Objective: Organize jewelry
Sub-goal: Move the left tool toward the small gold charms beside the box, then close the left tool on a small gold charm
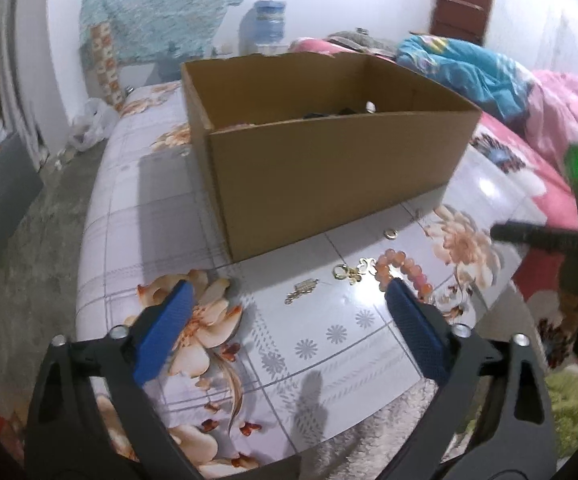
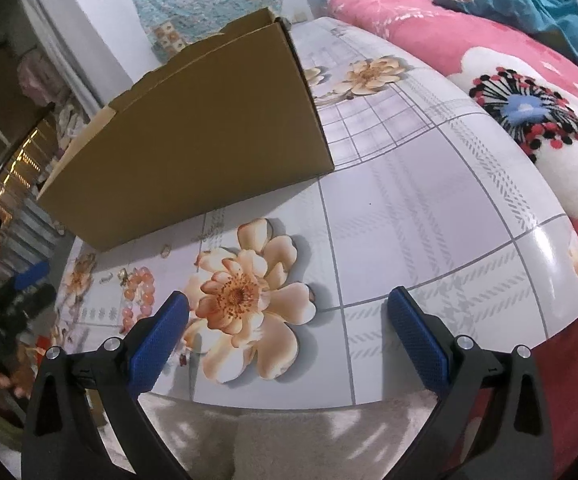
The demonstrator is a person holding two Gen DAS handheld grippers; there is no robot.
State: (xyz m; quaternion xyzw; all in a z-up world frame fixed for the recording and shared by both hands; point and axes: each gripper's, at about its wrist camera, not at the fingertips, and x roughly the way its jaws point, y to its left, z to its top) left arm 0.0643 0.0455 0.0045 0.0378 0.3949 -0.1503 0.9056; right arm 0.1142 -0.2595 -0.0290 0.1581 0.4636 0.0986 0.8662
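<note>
Brown cardboard box (image 1: 329, 152) upper centre holds a few dark pieces; pink bead bracelet (image 1: 405, 272), gold chain bits (image 1: 303, 291), gold ring (image 1: 390, 234) unsorted, lower right; left gripper (image 1: 289, 312), right gripper (image 2: 289, 320) both spread, empty.

White walls (image 1: 61, 40) enclose the room, and a turquoise patterned cloth (image 1: 161, 8) hangs on the far one, with a blue water jug (image 1: 267, 20) standing against it and a dark brown door (image 1: 465, 0) to the right. A glossy tabletop (image 2: 429, 208), printed with a grey grid and peach flowers and catching bright glare, stands on a grey concrete floor (image 1: 21, 280) where a white plastic bag (image 1: 89, 124) lies by the wall. Beside the table, a pink floral blanket (image 2: 509, 92) and a crumpled blue one (image 1: 469, 68) cover a bed.
</note>
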